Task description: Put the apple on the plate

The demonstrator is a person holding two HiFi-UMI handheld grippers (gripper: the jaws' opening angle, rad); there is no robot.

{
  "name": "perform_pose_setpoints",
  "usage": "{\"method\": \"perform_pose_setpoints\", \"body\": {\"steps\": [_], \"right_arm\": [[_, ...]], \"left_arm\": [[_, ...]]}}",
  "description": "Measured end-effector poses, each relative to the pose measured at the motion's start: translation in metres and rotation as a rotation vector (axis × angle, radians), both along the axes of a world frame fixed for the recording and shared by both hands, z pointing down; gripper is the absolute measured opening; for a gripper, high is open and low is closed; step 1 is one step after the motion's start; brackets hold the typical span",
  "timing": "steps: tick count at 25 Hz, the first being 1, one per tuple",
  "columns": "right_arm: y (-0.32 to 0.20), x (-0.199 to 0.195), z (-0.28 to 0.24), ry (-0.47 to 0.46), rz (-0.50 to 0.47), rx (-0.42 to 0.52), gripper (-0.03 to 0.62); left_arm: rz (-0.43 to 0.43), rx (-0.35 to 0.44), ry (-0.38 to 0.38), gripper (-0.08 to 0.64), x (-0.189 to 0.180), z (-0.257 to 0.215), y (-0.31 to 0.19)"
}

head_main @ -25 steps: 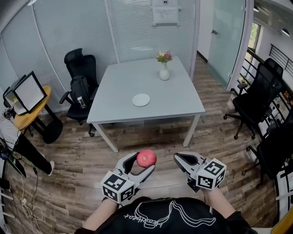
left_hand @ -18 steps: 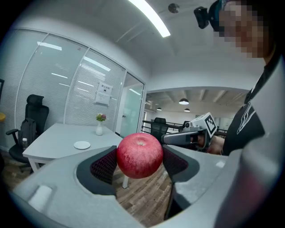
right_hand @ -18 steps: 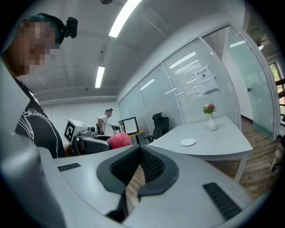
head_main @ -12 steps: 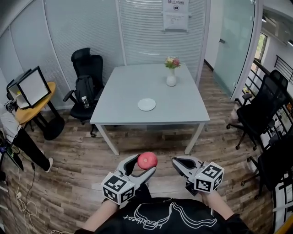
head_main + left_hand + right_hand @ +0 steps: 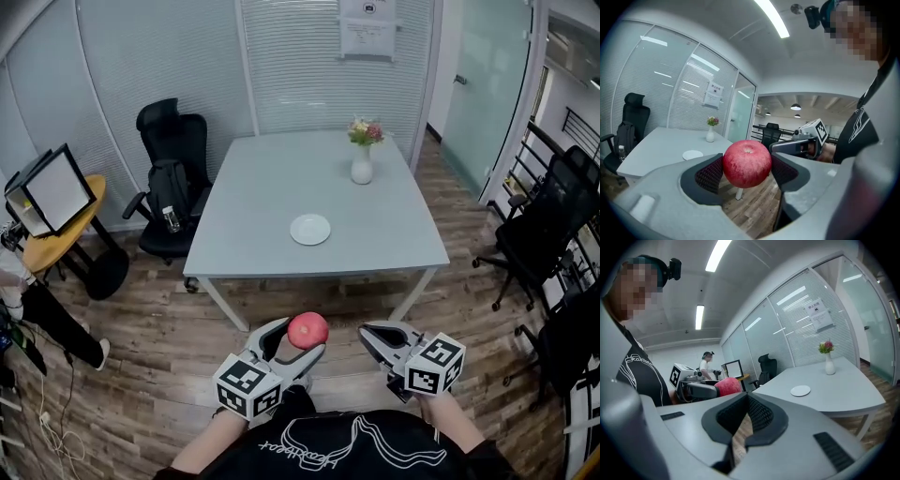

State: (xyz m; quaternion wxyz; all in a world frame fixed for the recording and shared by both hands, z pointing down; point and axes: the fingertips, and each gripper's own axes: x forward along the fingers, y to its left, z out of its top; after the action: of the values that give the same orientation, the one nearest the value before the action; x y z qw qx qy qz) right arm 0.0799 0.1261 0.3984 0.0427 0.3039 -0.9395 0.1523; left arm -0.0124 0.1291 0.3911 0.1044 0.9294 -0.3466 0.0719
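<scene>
A red apple [image 5: 307,329] [image 5: 746,163] [image 5: 727,386] is clamped between the jaws of my left gripper [image 5: 296,341] [image 5: 747,169], held above the wooden floor just in front of me. A small white plate [image 5: 310,229] [image 5: 692,154] [image 5: 800,390] lies near the middle of the grey table [image 5: 281,197], well ahead of both grippers. My right gripper [image 5: 372,336] [image 5: 743,423] hangs beside the left one, its jaws together with nothing between them.
A white vase of flowers [image 5: 363,157] stands on the table behind the plate. A black office chair [image 5: 169,159] is at the table's left, more chairs [image 5: 544,234] at the right. A round side table with a monitor [image 5: 54,202] is far left. A person [image 5: 707,365] stands in the background.
The view has moved forward and a little right toward the table. Both grippers keep their places in front of me, the apple still held in the left one.
</scene>
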Motion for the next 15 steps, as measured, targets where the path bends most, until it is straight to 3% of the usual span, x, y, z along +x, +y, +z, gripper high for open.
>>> {"method": "perform_pose_setpoints", "body": {"steps": [15], "right_arm": [[-0.193,-0.064,0.004,-0.017,0.195,-0.088,0.009]], "left_arm": [[0.173,-0.058,-0.038,0.331,-0.067,0.001,-0.216]]}}
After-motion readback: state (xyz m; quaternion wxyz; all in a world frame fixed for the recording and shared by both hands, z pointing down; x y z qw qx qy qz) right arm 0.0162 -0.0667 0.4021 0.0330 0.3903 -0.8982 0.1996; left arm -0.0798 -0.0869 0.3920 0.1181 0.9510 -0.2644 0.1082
